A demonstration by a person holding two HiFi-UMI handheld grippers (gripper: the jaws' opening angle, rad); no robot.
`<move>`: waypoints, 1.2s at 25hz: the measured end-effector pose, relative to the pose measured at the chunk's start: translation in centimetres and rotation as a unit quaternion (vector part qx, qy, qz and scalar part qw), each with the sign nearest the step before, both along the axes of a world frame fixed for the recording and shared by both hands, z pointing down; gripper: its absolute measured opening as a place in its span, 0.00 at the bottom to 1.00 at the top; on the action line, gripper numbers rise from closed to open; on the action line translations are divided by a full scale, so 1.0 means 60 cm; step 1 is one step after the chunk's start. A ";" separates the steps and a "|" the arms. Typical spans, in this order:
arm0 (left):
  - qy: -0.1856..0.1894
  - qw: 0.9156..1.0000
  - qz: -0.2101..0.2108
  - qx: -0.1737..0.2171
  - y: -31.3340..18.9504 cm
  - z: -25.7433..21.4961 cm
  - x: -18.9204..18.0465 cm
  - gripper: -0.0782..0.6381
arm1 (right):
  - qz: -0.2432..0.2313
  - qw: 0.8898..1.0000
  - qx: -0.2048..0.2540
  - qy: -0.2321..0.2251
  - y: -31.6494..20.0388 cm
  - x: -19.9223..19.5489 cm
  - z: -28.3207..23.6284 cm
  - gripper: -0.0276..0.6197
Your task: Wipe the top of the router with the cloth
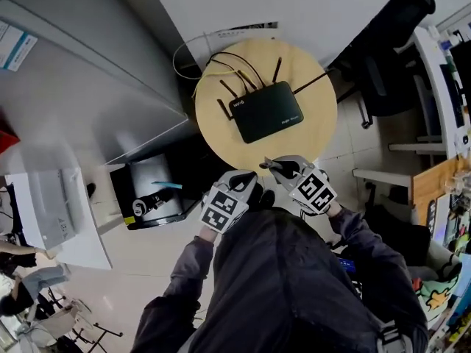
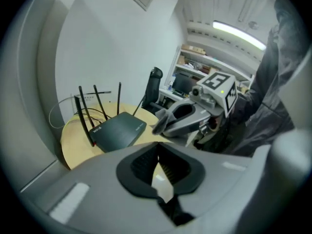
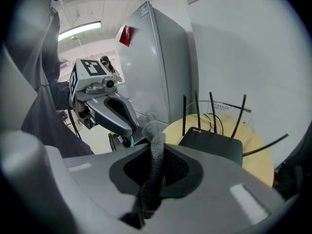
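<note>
The right tool (image 3: 155,147) pinches a grey cloth (image 3: 154,172), a twisted strip that sticks up past its tips. Only the right gripper view shows this plainly. The left tool (image 2: 158,149) is pressed together at its tips, holding nothing. The head view shows both tools at the near edge of a round tabletop (image 1: 324,120). The black router (image 1: 268,112) lies flat at the tabletop's middle, apart from them.

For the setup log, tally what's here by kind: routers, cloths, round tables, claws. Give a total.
Router: 1
Cloth: 1, clamped in the right claw
Round table: 1
Claws: 2, the left claw and the right claw
Total: 5
</note>
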State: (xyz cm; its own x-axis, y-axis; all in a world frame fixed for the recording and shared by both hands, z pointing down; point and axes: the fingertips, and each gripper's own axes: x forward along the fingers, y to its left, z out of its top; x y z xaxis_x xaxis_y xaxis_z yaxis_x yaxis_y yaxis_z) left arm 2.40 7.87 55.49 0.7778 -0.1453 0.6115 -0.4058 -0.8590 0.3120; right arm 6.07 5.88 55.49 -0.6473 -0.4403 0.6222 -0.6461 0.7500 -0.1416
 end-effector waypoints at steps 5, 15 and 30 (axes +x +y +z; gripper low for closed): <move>-0.008 0.999 -0.036 -0.015 -0.067 0.008 -0.016 0.11 | -0.054 0.998 -0.002 0.037 -0.104 -0.016 0.025 0.09; -0.008 0.992 -0.118 -0.046 -0.120 0.009 -0.051 0.11 | -0.156 0.981 -0.005 0.116 -0.303 -0.062 0.124 0.09; -0.020 0.972 -0.222 -0.071 -0.109 0.014 -0.055 0.11 | -0.237 0.949 -0.059 0.202 -0.364 -0.087 0.258 0.09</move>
